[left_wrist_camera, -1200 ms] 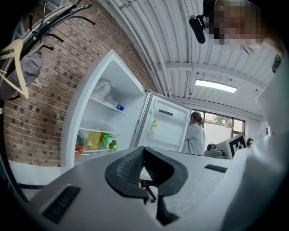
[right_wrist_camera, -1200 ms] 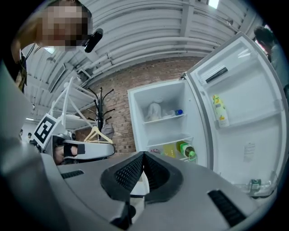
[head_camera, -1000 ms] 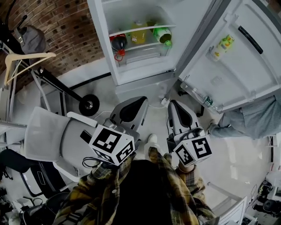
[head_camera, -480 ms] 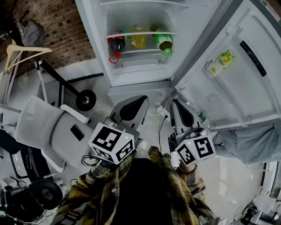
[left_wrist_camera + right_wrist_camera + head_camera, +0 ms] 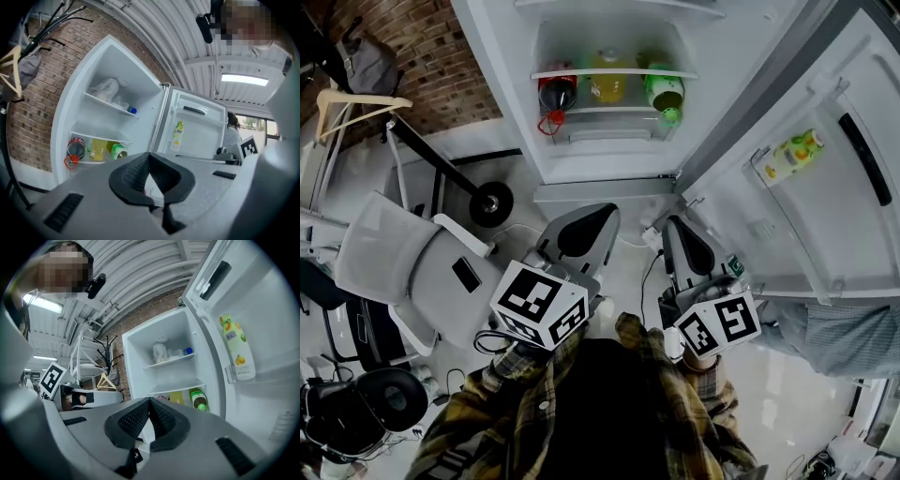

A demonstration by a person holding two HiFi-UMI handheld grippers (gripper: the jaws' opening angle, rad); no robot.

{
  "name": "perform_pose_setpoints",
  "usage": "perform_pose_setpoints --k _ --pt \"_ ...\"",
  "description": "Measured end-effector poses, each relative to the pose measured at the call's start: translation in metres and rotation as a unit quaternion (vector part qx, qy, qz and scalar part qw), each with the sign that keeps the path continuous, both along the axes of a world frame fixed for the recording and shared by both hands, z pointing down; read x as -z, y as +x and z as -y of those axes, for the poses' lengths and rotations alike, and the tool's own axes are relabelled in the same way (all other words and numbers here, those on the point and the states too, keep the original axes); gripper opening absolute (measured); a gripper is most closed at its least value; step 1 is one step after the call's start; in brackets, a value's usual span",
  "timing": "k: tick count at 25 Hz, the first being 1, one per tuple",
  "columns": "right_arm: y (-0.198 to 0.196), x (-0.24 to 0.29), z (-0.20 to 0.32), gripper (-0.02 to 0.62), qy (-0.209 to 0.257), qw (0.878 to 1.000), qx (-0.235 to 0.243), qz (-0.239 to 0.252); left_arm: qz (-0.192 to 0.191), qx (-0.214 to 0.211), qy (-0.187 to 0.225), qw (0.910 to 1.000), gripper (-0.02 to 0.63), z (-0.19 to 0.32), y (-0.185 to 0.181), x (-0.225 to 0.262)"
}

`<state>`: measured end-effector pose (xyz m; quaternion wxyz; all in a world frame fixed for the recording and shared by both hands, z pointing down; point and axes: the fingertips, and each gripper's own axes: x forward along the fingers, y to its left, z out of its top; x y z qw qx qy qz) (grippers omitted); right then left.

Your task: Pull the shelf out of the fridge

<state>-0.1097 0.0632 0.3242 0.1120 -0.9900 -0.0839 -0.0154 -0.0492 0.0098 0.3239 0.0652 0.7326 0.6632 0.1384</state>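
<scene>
The pull had not begun. The tall white fridge [image 5: 609,178] stood with its white door [image 5: 825,216] swung wide to its right. The thin white-edged shelf [image 5: 614,72] sat fully home inside the compartment, spanning it from wall to wall. Just beneath that shelf three bottles lay side by side: a dark cola bottle with a red cap [image 5: 557,94], a yellow bottle [image 5: 608,87] and a green bottle [image 5: 664,92]. A second white shelf [image 5: 110,104], higher in the fridge, carried a crumpled clear bag [image 5: 105,89]. Which of the two shelves the task meant could not be told.

Both tools hung in front of the fridge, well short of its opening, and pointed toward it. The grey left gripper [image 5: 586,225] had its black jaws pressed together on nothing. The grey right gripper [image 5: 686,246] likewise had its jaws closed tight and empty.

By this showing, only the opening of the door was done. Everything else remained: closing the gap to the fridge, spreading the jaws, taking the shelf's front edge and drawing it out. The bottles beneath would probably need minding.
</scene>
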Motion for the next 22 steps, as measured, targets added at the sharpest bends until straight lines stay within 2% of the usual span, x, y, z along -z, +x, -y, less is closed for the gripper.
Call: perform_pose_setpoints --k 9,16,22 --pt "0.036 0.007 -0.037 0.017 -0.005 1.000 -0.004 -0.006 -0.002 -0.009 -0.017 0.9998 0.003 -0.047 0.037 0.009" --pt "0.089 0.023 -0.074 0.017 -0.020 1.000 0.003 -0.020 -0.013 -0.013 -0.038 0.9991 0.003 -0.093 0.085 0.026" --pt "0.139 0.027 -0.093 0.017 -0.021 0.999 0.013 -0.028 -0.024 -0.002 -0.041 0.9989 0.003 -0.106 0.129 0.032"
